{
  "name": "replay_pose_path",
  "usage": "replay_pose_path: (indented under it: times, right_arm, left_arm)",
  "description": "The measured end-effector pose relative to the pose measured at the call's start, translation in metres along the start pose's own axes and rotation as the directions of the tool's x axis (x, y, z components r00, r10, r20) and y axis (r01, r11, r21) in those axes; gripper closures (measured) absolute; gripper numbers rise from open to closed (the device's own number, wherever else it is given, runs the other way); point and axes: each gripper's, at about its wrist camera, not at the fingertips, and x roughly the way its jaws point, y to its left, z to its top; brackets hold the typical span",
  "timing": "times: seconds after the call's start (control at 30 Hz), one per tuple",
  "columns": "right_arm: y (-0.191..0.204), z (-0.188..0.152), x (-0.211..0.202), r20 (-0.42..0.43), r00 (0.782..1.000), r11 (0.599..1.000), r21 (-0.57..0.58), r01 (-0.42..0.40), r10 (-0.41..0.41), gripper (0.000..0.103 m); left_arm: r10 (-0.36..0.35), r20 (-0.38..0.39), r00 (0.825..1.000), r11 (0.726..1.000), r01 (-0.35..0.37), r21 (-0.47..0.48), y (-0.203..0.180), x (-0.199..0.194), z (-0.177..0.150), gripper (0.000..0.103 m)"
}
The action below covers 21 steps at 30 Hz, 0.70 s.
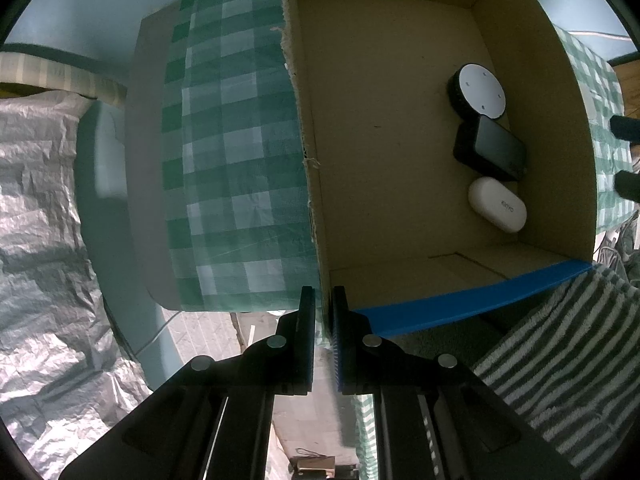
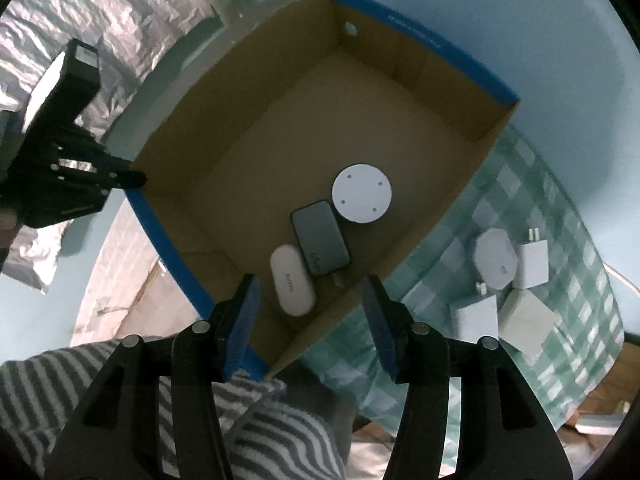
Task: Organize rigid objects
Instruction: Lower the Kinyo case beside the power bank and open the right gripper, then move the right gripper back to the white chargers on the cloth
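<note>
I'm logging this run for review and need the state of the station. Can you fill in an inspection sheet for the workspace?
Surface: pale blue table partly covered by a green checked cloth.
Job's things: cardboard box holds a round white puck, a dark rectangular device and a white oval case in a row along one wall.
Still outside: four white chargers grouped on the cloth.
Clutter: striped towel at the box's near corner.
Grippers: left tool shut on the box's wall; right tool open, empty, above the box's near corner.
Cables: thin white cord below the table edge.
Surroundings: crinkled silver sheeting.
</note>
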Motion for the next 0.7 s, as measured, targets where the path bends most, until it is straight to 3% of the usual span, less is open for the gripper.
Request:
replay_pose_path:
  times: [0.33, 0.7]
  right_arm:
    - [-0.013, -0.013, -0.029, 0.044, 0.999, 1.000, 0.015, 0.014, -0.014, 0.049]
    - [-0.047, -0.034, -0.036, 0.036, 0.999, 0.996, 0.078, 0.038, -0.041, 0.049]
  left_arm:
    - [0.002, 0.000, 1.000, 1.000, -0.002, 0.002, 0.000, 0.000, 0.000, 0.094]
    - [0.004, -0.001, 1.000, 1.000, -0.004, 0.004, 0.002, -0.001, 0.000, 0.094]
